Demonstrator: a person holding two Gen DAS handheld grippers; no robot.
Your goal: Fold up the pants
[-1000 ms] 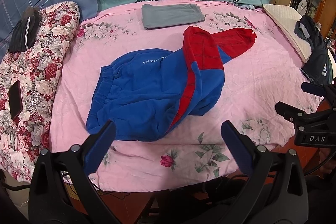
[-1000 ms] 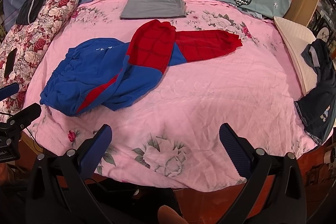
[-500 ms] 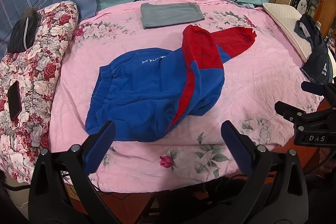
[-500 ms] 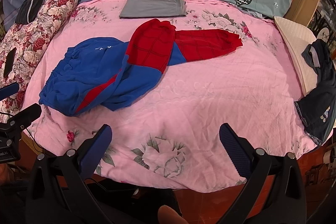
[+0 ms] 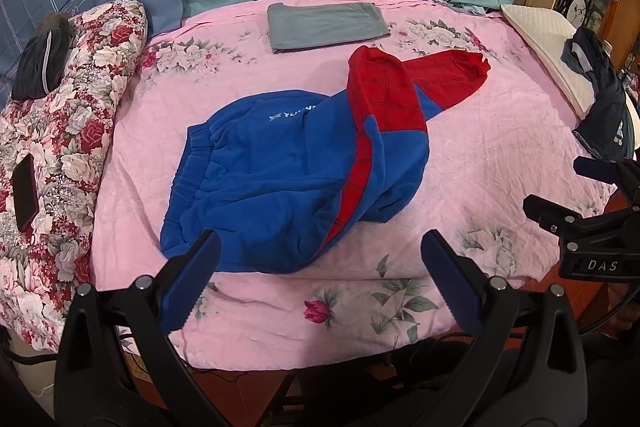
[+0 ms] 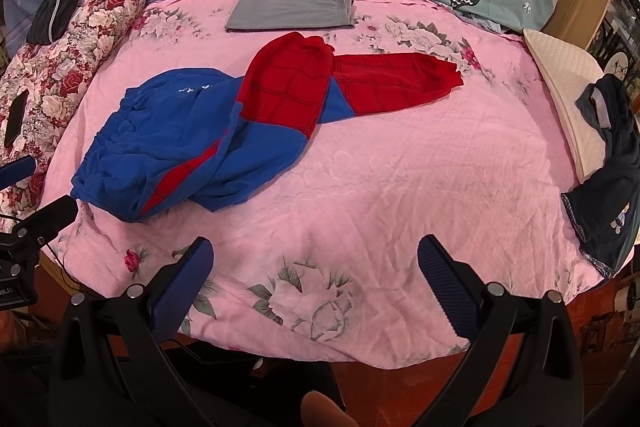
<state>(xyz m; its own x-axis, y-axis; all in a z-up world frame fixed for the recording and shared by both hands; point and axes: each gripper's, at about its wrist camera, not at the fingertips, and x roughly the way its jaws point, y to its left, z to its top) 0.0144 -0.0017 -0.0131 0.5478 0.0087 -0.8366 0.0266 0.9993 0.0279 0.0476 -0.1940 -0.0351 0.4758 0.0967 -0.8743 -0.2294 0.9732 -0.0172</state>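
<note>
Pants (image 5: pixel 288 183) lie crumpled mid-sheet (image 5: pixel 480 155), one red leg flopped across the blue seat, so nothing's folded yet. Grey folded cloth (image 5: pixel 326 25) sits beyond pants, prob. a finished pile. Left gripper (image 5: pixel 320 279) & right gripper (image 6: pixel 316 281) both gape wide, empty, hovering short of pants w/ sheet edge below.

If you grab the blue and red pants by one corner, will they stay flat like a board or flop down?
Probably flop. The blue and red pants already lie crumpled on the pink bedsheet, one leg draped over the other, so the cloth looks soft. It seems thick and fleecy, so likely not slippery. Both the left gripper and right gripper are open, touching nothing.
</note>
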